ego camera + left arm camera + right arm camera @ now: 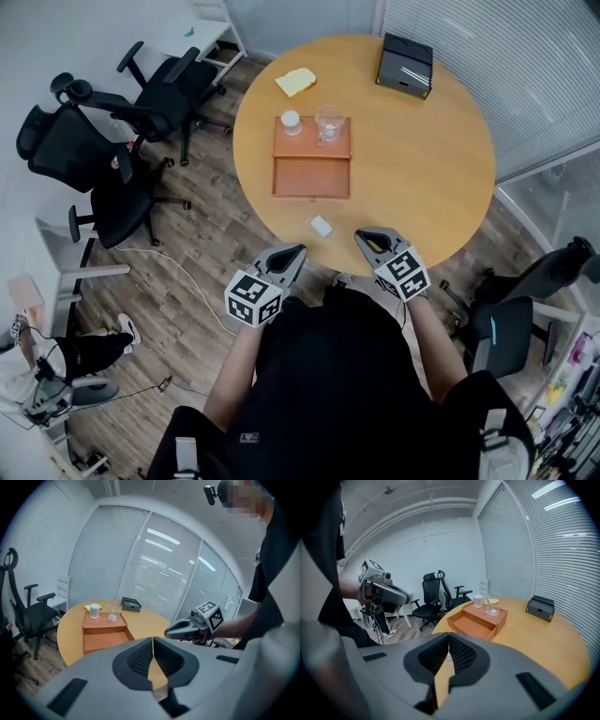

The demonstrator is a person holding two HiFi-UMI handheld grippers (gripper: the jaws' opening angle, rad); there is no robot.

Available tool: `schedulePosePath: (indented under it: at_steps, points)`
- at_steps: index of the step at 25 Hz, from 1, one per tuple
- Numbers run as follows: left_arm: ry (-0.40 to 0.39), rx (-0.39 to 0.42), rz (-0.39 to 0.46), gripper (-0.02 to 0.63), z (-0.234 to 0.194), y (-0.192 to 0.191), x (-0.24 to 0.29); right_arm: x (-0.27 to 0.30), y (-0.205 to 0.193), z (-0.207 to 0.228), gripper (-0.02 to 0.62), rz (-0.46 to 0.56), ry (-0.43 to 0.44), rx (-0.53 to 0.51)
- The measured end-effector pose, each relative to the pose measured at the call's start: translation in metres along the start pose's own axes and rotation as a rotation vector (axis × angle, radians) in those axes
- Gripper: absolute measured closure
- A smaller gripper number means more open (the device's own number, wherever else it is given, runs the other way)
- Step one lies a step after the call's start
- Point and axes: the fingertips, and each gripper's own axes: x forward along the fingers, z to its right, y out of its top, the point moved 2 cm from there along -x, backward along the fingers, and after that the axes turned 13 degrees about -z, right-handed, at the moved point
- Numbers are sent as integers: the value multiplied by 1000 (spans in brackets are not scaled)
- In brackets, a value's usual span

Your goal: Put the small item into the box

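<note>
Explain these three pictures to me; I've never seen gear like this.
No robot: a person holds a two-jaw gripper in each hand, the left gripper and right gripper. The top-down picture comes from a camera on the person's head; the other two come from cameras riding on each gripper, looking along its jaws. On the round table sit an open orange box with a glass and white canister on top, a black case, a yellow pad and a small white item. Both grippers are shut, holding nothing.
</note>
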Motion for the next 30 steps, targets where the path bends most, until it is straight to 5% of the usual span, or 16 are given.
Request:
schedulePosePath:
  at_steps: [30]
  points:
    - [34,29,-75,594,-33,-5,67,11,-2,13,591,-110,-16,1]
